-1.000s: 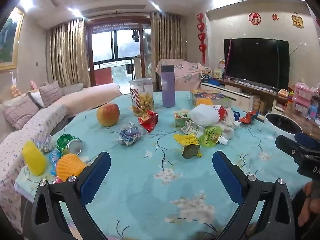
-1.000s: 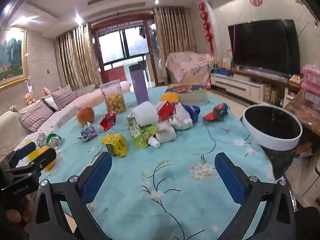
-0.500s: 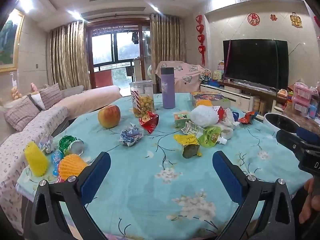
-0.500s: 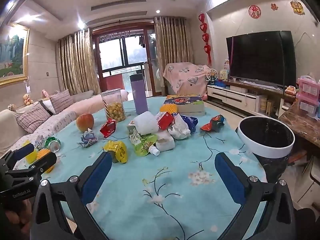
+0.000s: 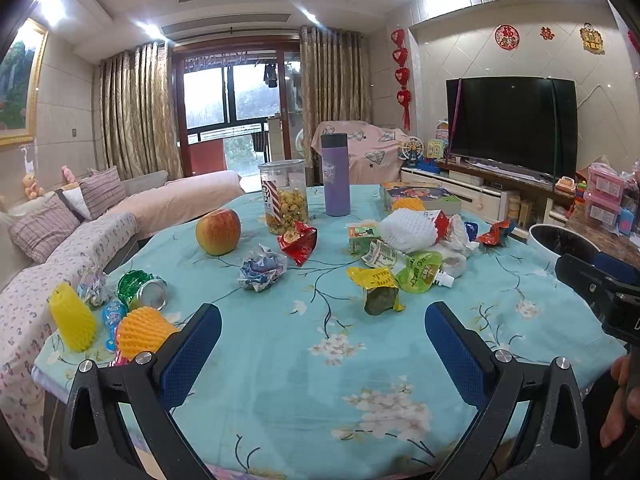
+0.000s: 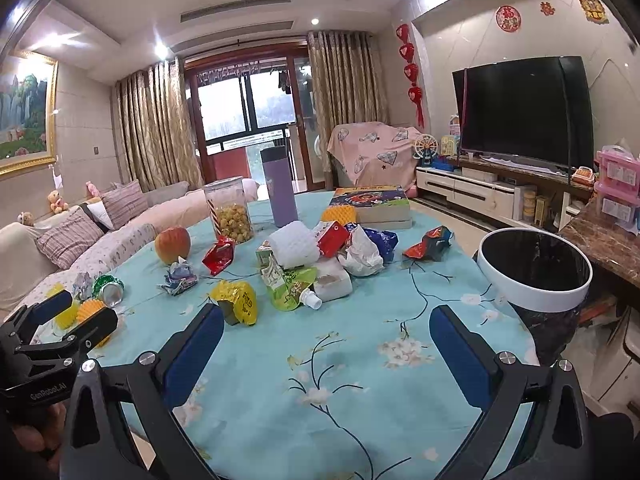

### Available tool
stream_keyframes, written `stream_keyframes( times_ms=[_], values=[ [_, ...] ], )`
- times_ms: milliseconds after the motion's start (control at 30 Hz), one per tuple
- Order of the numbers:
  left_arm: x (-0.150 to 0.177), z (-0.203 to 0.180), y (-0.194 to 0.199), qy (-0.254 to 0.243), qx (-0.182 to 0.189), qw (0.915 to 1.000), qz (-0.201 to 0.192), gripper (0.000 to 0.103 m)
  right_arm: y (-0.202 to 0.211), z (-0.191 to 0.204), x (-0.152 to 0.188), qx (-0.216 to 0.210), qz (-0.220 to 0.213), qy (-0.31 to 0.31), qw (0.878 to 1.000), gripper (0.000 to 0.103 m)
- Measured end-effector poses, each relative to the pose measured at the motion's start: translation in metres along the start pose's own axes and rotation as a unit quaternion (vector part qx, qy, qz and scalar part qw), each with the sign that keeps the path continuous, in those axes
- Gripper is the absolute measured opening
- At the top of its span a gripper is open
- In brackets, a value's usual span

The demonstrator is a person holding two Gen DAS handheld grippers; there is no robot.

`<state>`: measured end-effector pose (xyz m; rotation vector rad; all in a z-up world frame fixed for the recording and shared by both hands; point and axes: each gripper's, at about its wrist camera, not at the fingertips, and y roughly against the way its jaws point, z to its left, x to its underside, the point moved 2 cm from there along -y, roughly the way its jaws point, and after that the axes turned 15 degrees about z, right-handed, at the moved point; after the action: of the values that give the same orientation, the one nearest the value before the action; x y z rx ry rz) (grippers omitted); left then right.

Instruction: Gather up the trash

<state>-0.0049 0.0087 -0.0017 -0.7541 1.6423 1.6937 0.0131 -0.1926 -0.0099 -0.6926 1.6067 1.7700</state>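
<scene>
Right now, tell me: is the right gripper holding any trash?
No. The right gripper is open and empty above the tablecloth, short of the yellow wrapper.

Trash lies on the blue table: a yellow wrapper in the middle, a green pouch at its 2 o'clock, a crumpled red bag at its 11 o'clock.

In the left wrist view the right claw runs off the right edge, so how its jaws stand cannot be told. The white-rimmed bin beyond it is half hidden behind that claw. Print on the green pouch, ahead of the right claw, is too small to read. The counter near edge is cut off below.
</scene>
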Motion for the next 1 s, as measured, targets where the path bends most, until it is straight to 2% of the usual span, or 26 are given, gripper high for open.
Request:
stream_keyframes(
  times_ms=[1000],
  values=[
    [-0.0008,-0.0051,0.0029,-0.003,0.005,1.0000,-0.005,0.102,0.0053,-0.0006,-0.0019,-0.002,-0.009,-0.008,1.000,0.103]
  ],
)
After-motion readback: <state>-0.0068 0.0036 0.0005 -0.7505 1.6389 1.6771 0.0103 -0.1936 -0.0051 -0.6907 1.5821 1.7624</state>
